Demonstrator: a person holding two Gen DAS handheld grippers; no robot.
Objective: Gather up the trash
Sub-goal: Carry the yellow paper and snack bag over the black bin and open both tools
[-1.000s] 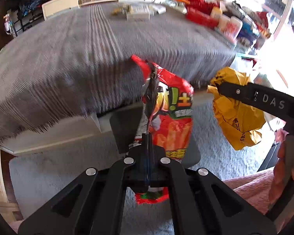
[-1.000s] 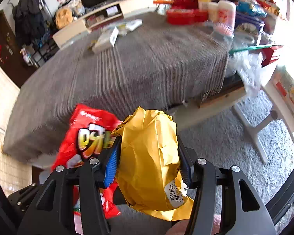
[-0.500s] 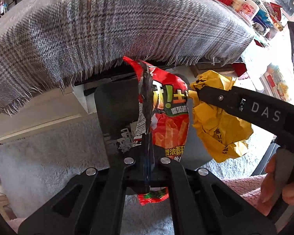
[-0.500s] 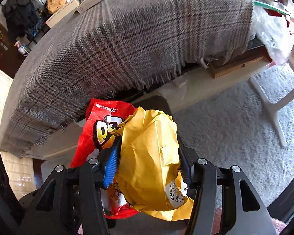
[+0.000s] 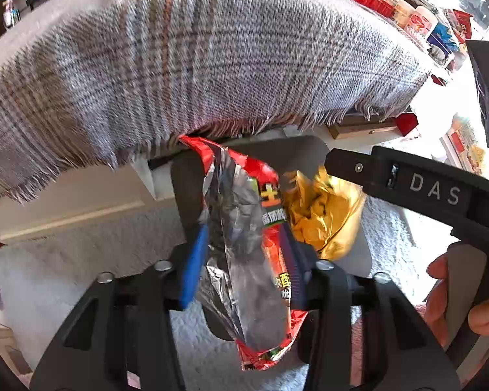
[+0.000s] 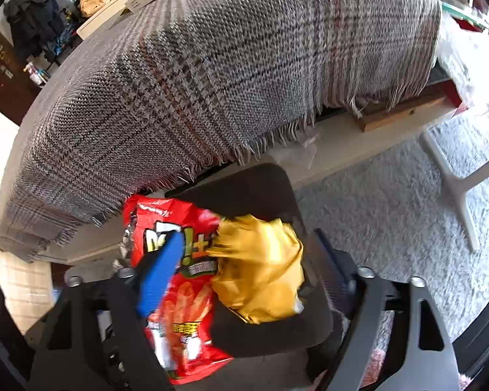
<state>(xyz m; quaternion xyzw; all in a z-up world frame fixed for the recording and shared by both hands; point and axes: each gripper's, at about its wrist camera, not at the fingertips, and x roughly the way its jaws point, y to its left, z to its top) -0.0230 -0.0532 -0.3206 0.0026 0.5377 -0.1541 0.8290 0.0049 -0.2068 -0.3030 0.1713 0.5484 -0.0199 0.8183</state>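
Trash, a red snack bag [image 5: 260, 260] and a yellow wrapper [image 6: 260, 270], dropped over the dark bin [image 6: 260, 189] below the plaid-covered table [image 6: 212, 65] as both the left gripper [image 5: 244, 254] and the right gripper [image 6: 244, 277] were opening, their jaws no longer pressing; next, seemingly, both grippers needed to lift clear.

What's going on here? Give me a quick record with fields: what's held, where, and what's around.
left gripper: jaws opening, red snack bag between them
right gripper: jaws opening, yellow wrapper between them
below both: dark bin on grey carpet
behind: table under fringed plaid cloth
hand: grips right gripper's handle
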